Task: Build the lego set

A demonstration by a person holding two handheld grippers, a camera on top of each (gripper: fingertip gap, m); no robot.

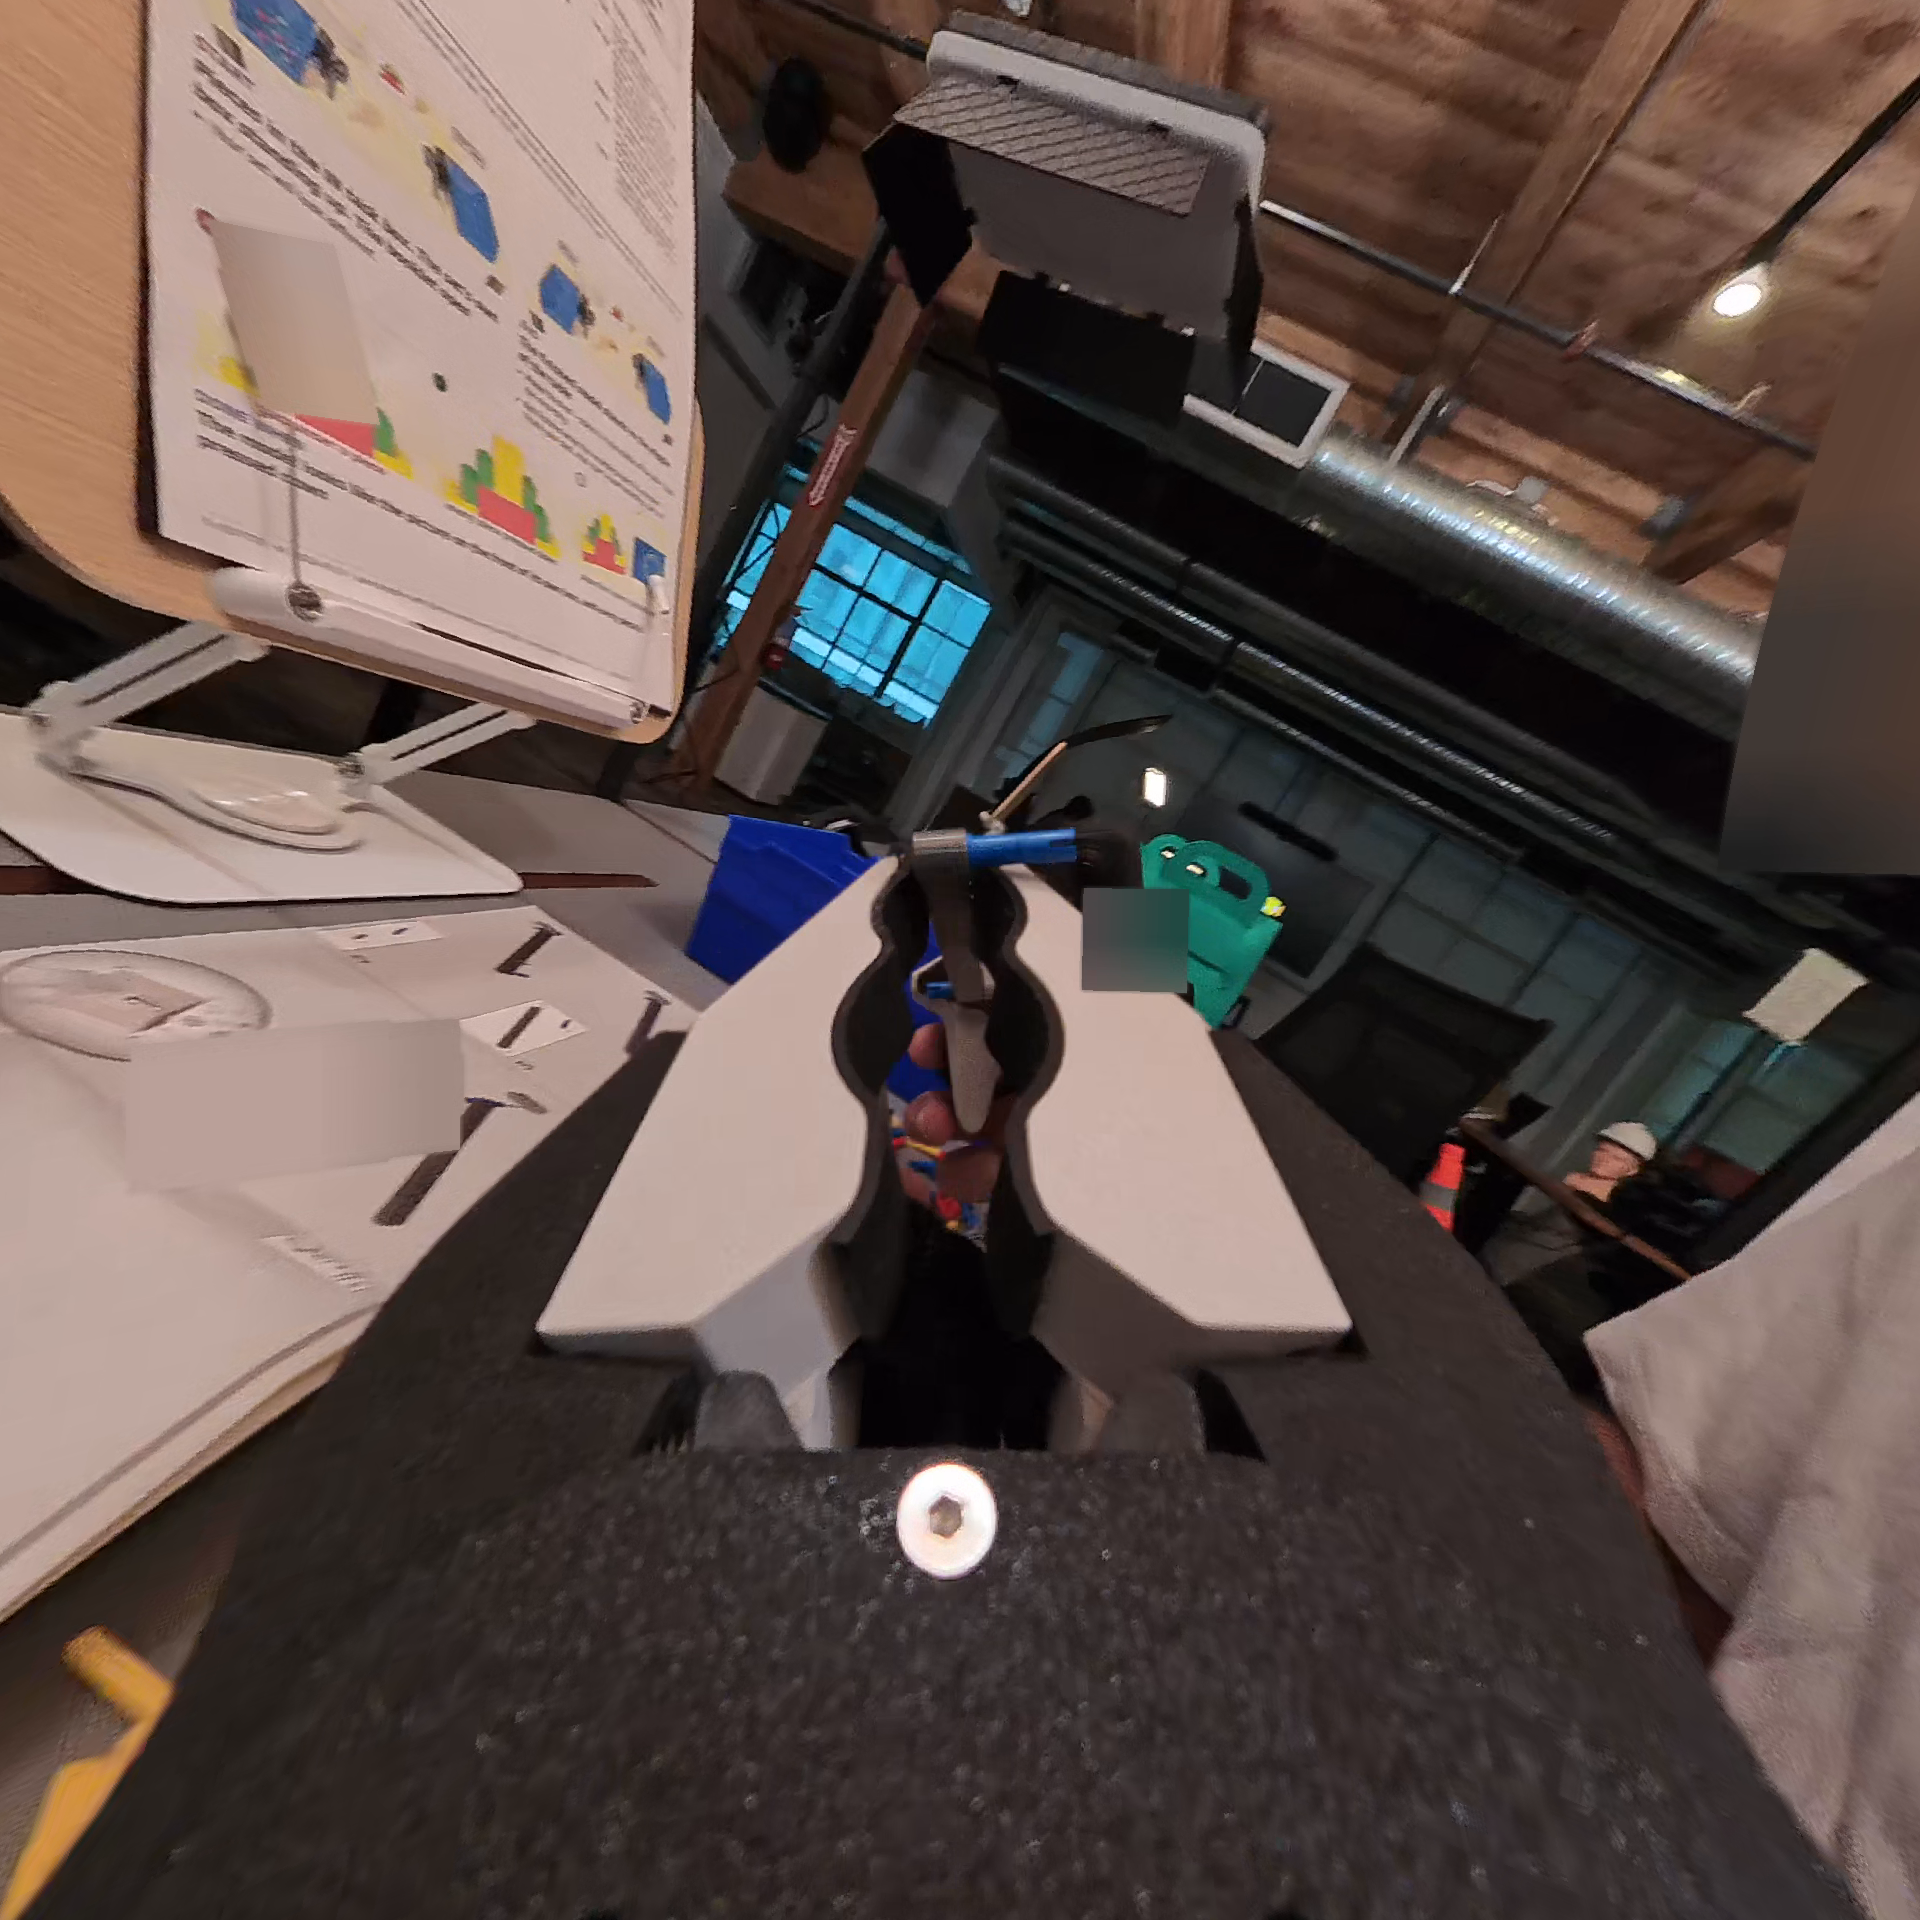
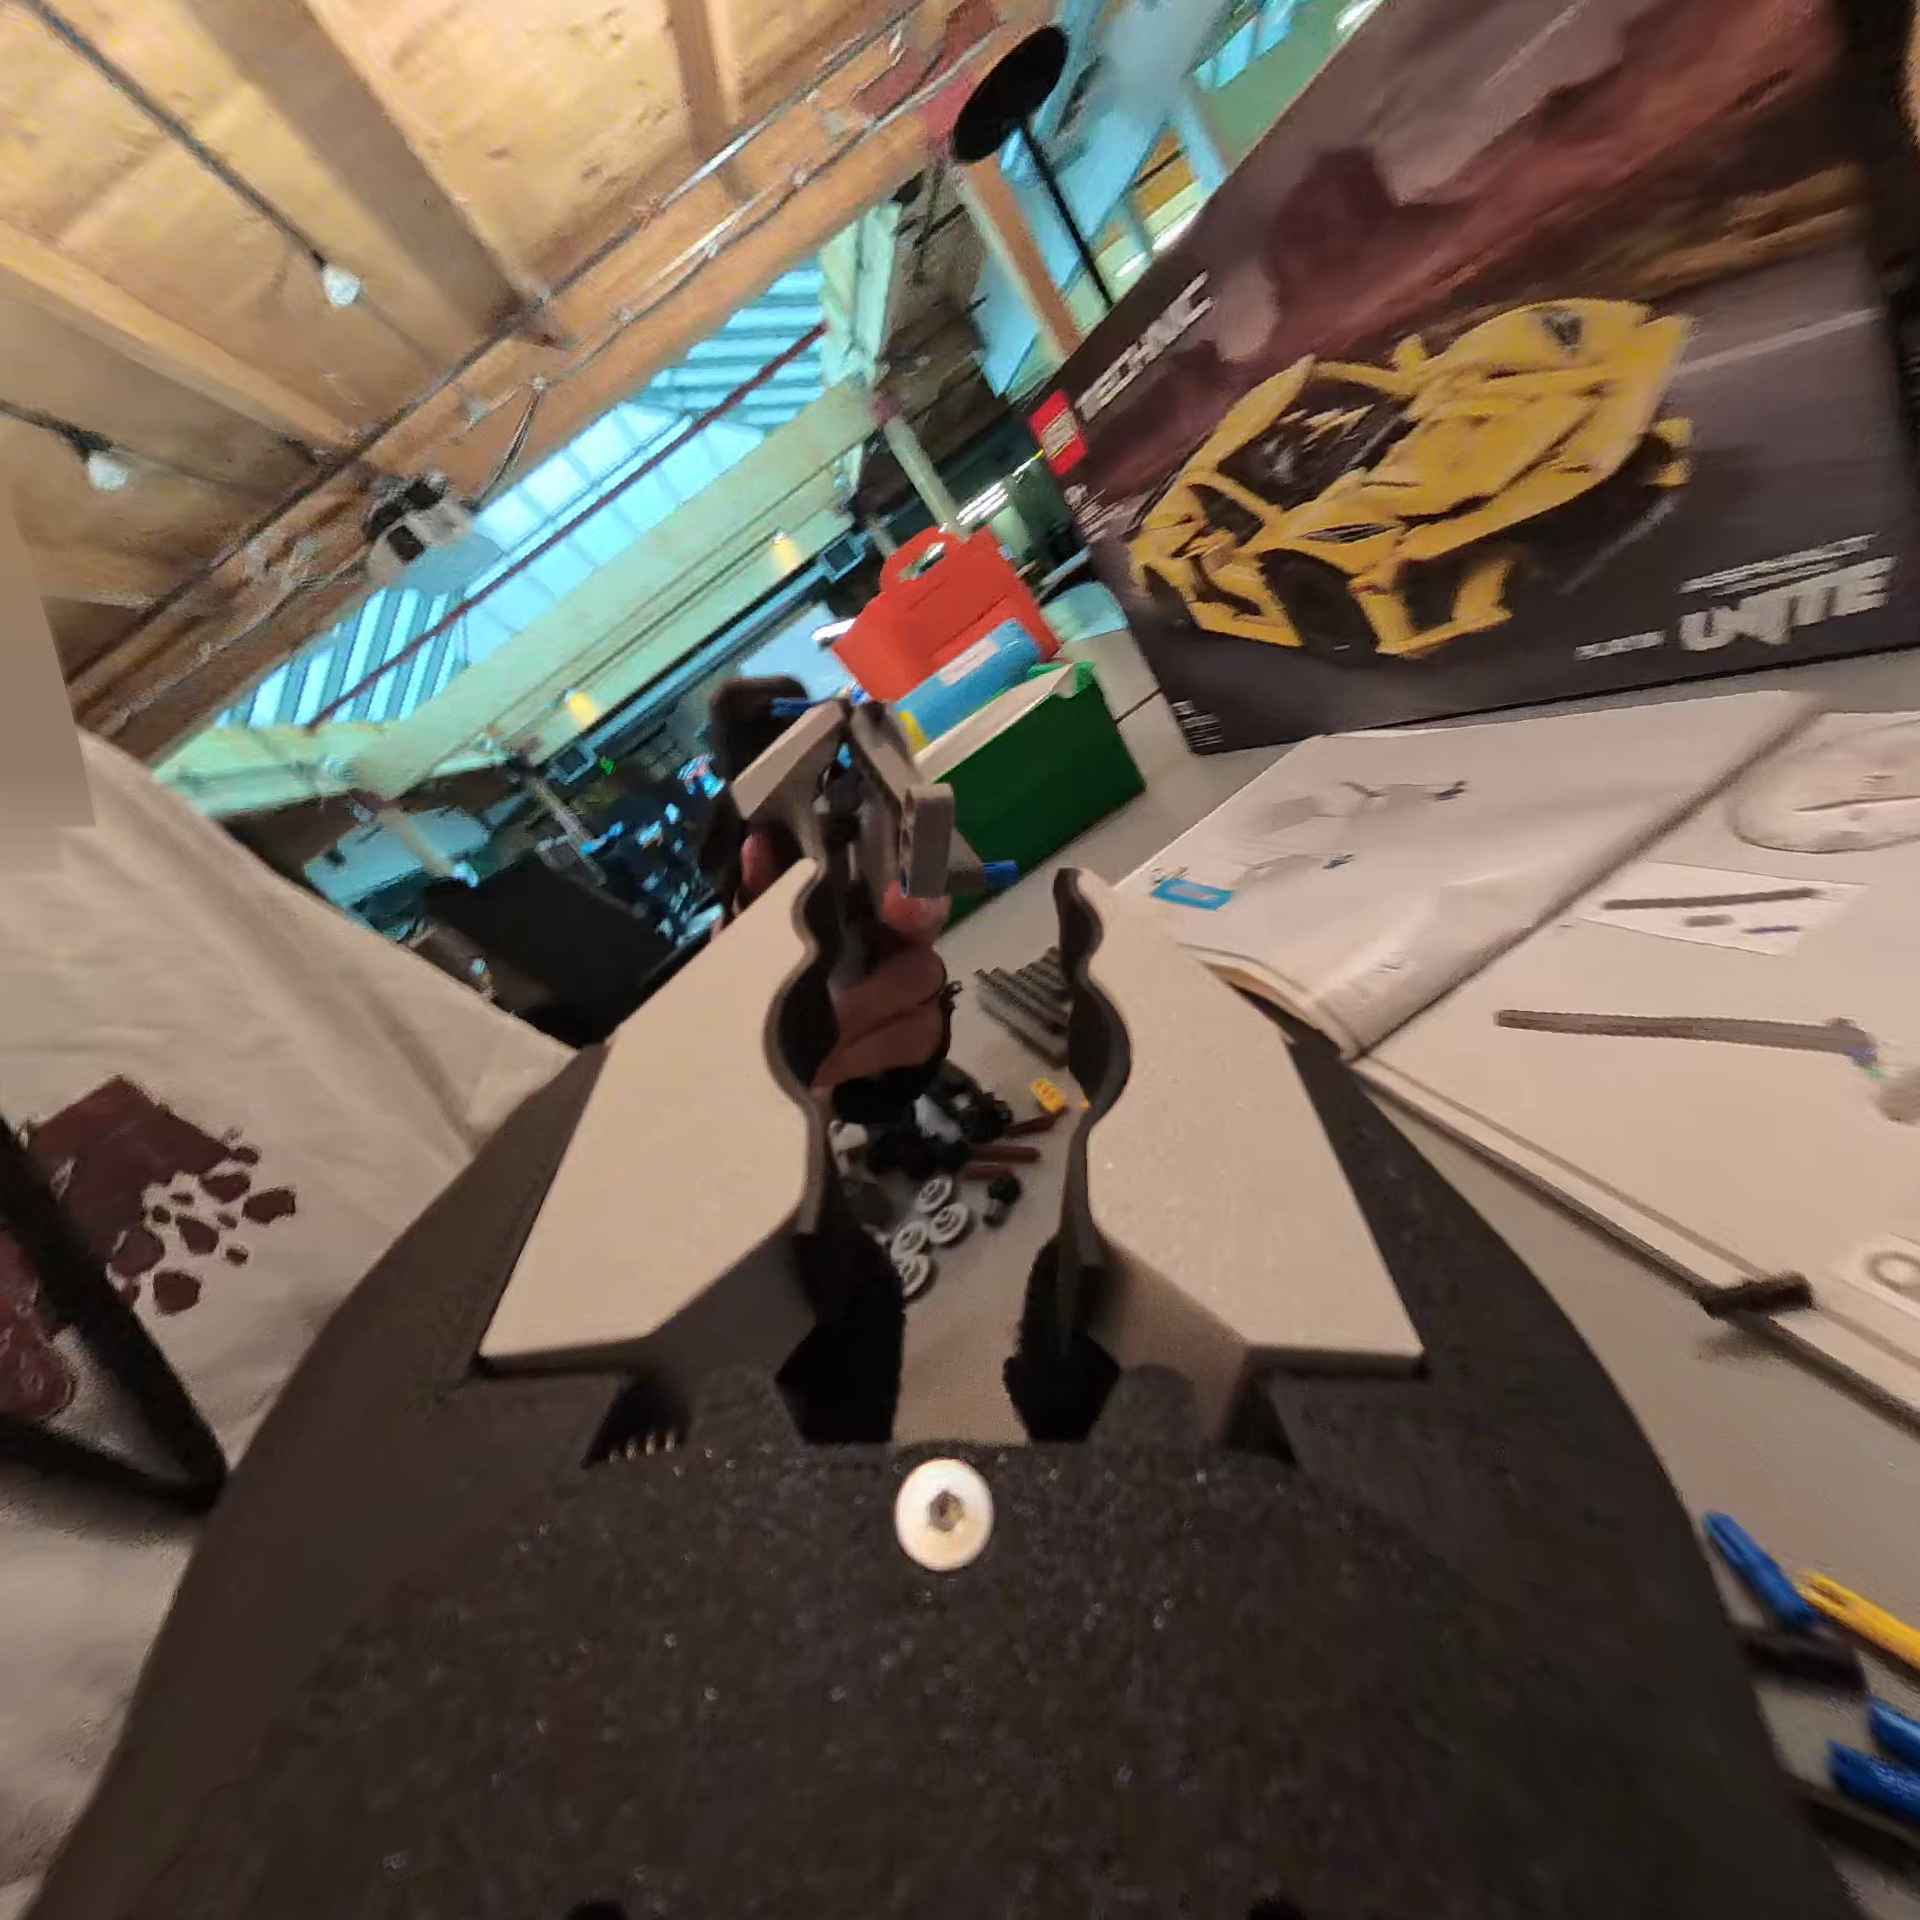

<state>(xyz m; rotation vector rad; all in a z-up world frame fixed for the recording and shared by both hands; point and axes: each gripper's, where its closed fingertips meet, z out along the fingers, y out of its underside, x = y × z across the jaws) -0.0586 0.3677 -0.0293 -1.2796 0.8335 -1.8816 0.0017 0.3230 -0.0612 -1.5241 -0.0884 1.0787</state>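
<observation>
My left gripper (image 1: 961, 914) pinches a grey lego beam (image 1: 968, 1023) with blue pins (image 1: 1013, 850), held up in the air above the table (image 2: 1538, 1382). My right gripper (image 2: 940, 904) is spread, holding nothing, just short of that beam. Loose lego parts (image 2: 940, 1174) lie below, near the open instruction booklet (image 2: 1475, 862). Behind stand a green bin (image 2: 1039, 779) and the set's dark box (image 2: 1507, 447) with a yellow car; its lettering is blurred.

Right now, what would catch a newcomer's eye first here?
Probably the big dark box with a yellow car pictured on it, standing at the table's far right. Next, the left gripper, held in mid-air and shut on a small grey piece with blue pins, while the right gripper is open.
</observation>
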